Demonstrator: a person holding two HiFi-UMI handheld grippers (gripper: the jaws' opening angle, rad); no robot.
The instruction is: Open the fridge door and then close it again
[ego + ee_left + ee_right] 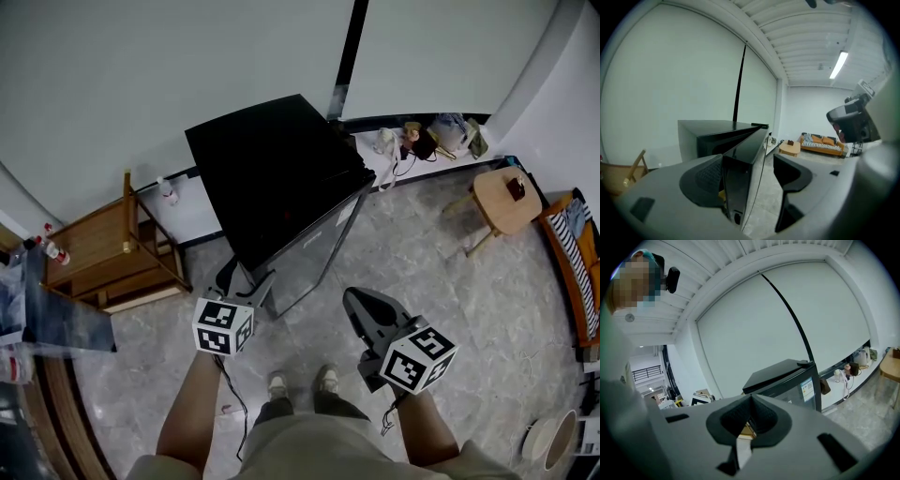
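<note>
A squat, glossy black fridge stands on the grey stone floor against the white wall, its door ajar at the fridge's front. The left tool gapes wide, straddling the door's free edge without pinching it. The right tool, closed tight on nothing, hangs in front of the fridge. The door looks stiff, slick and fairly heavy; I'd hook its free edge, farthest from the hinge.
</note>
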